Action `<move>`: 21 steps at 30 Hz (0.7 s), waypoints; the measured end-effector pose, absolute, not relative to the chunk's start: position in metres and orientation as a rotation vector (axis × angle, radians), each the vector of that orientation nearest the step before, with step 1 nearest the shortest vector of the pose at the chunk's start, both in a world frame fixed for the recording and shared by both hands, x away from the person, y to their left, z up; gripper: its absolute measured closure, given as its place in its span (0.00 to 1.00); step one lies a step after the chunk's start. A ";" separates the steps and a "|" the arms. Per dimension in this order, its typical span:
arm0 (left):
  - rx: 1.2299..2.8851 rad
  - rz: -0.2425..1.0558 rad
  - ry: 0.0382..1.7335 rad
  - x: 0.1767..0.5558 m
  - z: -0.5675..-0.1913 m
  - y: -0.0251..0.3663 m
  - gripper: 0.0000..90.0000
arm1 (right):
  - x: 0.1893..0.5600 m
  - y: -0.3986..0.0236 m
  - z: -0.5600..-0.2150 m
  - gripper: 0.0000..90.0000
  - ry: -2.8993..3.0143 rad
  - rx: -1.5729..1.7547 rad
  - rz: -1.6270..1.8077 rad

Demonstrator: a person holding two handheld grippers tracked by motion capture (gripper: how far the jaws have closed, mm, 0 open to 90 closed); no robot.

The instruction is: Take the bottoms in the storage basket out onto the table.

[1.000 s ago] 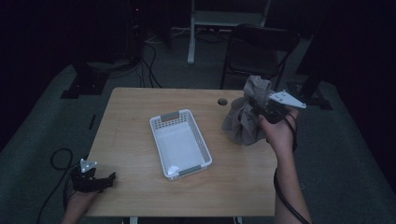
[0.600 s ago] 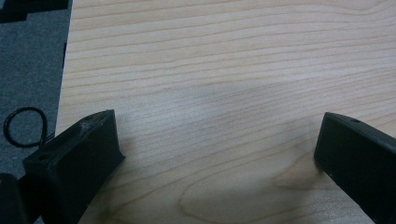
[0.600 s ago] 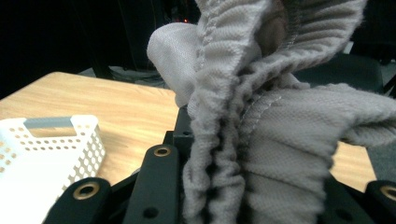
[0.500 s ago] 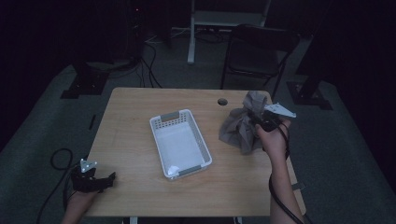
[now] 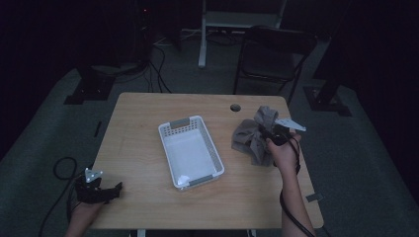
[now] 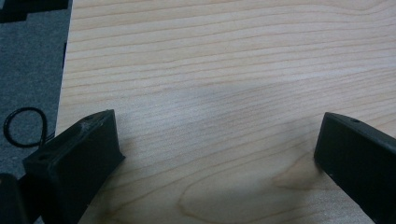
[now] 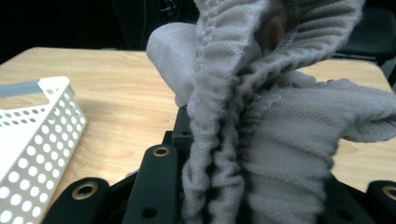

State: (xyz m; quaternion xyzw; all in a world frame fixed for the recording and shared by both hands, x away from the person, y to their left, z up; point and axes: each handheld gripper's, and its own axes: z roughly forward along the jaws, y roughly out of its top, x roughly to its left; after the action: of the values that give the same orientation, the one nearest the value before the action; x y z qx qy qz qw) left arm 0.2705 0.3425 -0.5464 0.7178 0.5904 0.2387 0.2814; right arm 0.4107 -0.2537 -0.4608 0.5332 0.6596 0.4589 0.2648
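Your right gripper had its jaws clamped on the bunched grey cloth, held over the desk right of the empty white perforated basket; placement remained. Your left gripper rested with jaws spread wide, holding nothing.
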 end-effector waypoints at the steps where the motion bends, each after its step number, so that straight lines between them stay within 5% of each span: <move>1: 1.923 0.640 1.582 0.270 -0.546 0.342 0.01 | 0.411 -0.253 -0.464 0.78 1.783 1.452 1.242; 21: 1.923 0.640 1.582 0.270 -0.546 0.342 0.01 | 0.411 -0.255 -0.520 0.76 1.806 1.571 1.161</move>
State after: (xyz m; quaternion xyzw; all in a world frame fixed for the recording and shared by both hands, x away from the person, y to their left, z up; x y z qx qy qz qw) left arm 0.2705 0.3425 -0.5464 0.7179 0.5904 0.2387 0.2814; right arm 0.4107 -0.2554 -0.5202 0.5736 0.6592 0.4238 0.2382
